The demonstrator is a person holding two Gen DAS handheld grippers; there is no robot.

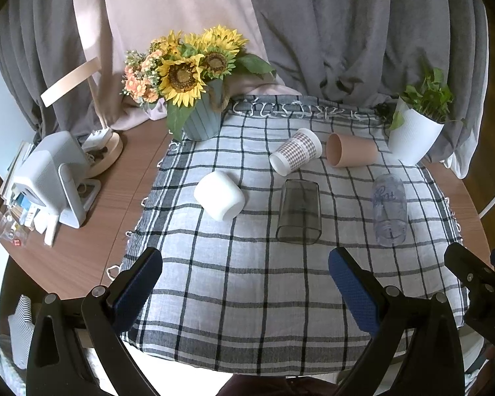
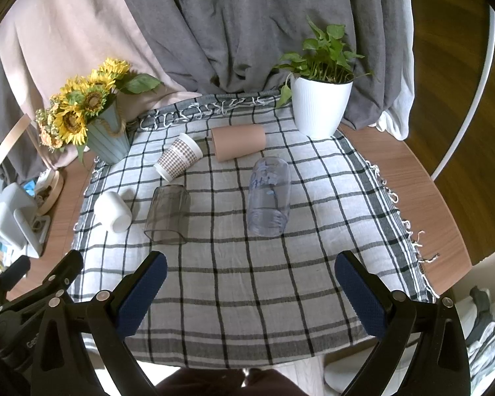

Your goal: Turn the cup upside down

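Observation:
Several cups lie on their sides on a checked cloth (image 1: 247,280): a white cup (image 1: 219,195) (image 2: 113,212), a smoky clear cup (image 1: 299,211) (image 2: 167,215), a houndstooth paper cup (image 1: 295,151) (image 2: 178,160), a tan cup (image 1: 350,150) (image 2: 239,142) and a clear cup with blue lettering (image 1: 389,209) (image 2: 269,196). My left gripper (image 1: 246,269) is open and empty, above the cloth's near part, short of the cups. My right gripper (image 2: 250,272) is open and empty, near the front edge too. The right gripper's fingers (image 1: 478,280) show at the left wrist view's right edge.
A sunflower bouquet in a blue pot (image 1: 199,112) (image 2: 107,138) stands at the cloth's back left. A white pot with a green plant (image 1: 412,135) (image 2: 320,105) stands at the back right. A white device (image 1: 54,178) and clutter sit on the wooden table (image 1: 92,231) at left. Curtains hang behind.

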